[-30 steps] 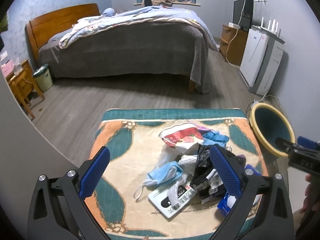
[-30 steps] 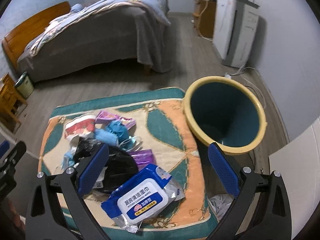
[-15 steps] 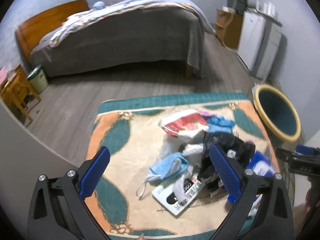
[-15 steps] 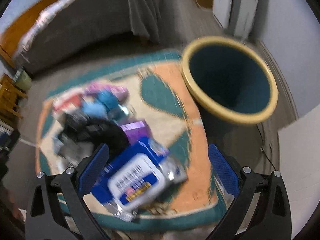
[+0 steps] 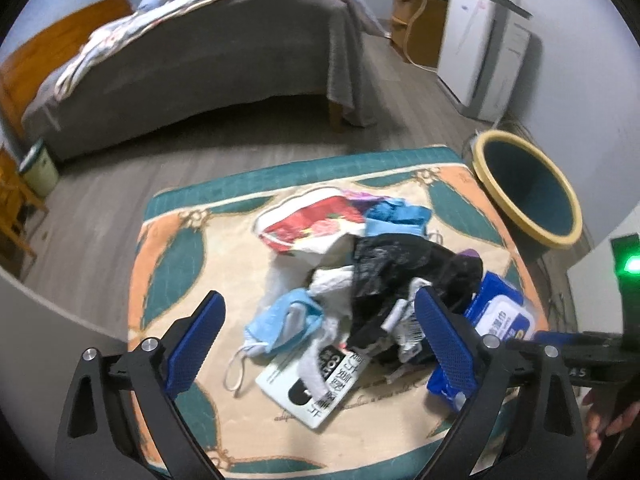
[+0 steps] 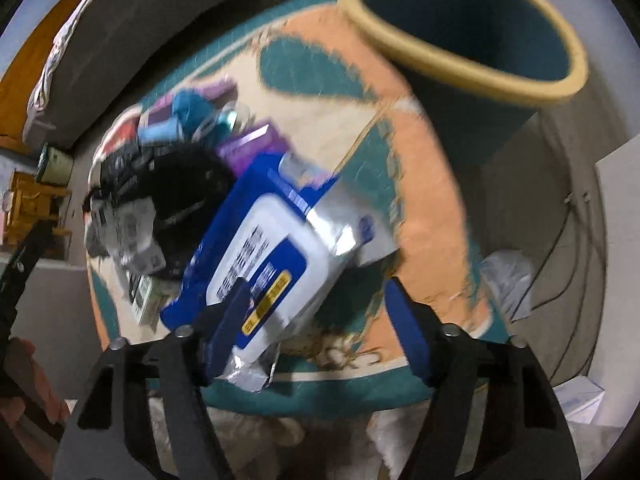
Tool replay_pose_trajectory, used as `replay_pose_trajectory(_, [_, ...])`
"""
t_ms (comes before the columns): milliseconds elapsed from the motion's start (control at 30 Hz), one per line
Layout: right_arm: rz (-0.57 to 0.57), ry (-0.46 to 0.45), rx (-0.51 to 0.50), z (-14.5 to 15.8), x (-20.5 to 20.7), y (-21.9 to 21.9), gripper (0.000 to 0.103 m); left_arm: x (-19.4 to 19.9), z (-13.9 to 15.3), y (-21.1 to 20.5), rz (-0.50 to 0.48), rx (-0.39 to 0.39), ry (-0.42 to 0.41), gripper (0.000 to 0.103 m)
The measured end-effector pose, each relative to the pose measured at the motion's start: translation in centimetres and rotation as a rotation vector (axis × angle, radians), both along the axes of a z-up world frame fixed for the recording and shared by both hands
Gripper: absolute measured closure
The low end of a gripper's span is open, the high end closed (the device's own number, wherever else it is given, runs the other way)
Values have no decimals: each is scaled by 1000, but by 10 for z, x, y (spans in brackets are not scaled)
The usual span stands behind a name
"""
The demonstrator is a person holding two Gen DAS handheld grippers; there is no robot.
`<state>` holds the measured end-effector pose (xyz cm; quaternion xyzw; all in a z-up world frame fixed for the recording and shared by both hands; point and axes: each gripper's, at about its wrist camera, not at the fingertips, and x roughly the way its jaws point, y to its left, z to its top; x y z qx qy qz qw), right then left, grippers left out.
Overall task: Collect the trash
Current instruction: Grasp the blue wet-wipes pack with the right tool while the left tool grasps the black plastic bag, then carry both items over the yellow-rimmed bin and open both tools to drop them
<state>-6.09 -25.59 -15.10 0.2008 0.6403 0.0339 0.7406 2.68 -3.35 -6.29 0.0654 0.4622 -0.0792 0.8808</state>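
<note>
Trash pile [image 5: 360, 292]: heaped at centre of the left wrist view on a patterned rug [image 5: 168, 248] in teal, orange and cream.

Left claw [image 5: 320, 344]: at the lower edge of its view, angled downward over the near side of the heap, blue pads spread wide, nothing between them.

Right claw [image 6: 316, 320]: at the bottom of its view, pointed steeply down at the rug's near edge. Jaws closing; the near end of a wipes pack [image 6: 264, 256] lies between them, the left pad at the pack's edge, the right pad well clear of it. View blurred.

Contents of heap: blue-and-white wipes pack at right; crumpled black plastic bag [image 5: 404, 268] in the middle; light blue face mask [image 5: 288, 320] with white loops at left; white card with black print [image 5: 312, 388] nearest the camera; red-and-white wrapper [image 5: 308, 224] and blue scraps at the far side.

Bin [image 5: 528, 188]: teal, yellow rim, tilted, at the rug's right edge, upper right of the frame.
</note>
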Motion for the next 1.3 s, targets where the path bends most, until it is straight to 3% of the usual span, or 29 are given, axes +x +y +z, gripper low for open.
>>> replay_pose_trajectory(33, [-2,6,24,-2,2,1,48,-1,-1,-4,-13,8,-1,10])
replay_pose_trajectory(100, [-28,-14,77,1,8,0,70,-1,-2,-10,-38,-1,10,19])
replay_pose_trajectory(200, [-53,-83,82,17,14,-6,87,2,-10,-20,-88,-22,54,32])
replay_pose_trajectory(367, [-14,-148,11,50,24,-8,95,9,-28,-41,-152,-4,119,47])
replay_pose_trajectory(500, [114,-230,-94,88,43,-2,96,7,-39,-54,-201,66,145,85])
replay_pose_trajectory(667, [171,-365,-197,142,67,-15,97,0,-21,-54,-218,81,87,87])
replay_pose_trajectory(867, [41,-470,-224,167,108,-60,96,12,36,-48,-180,-6,-57,87])
replay_pose_trajectory(1067, [-131,-509,-274,143,136,-123,96,47,66,-88,-243,-42,-120,87])
replay_pose_trajectory(1300, [-265,-407,-322,97,151,-192,96,101,42,-180,-344,-50,-57,87])
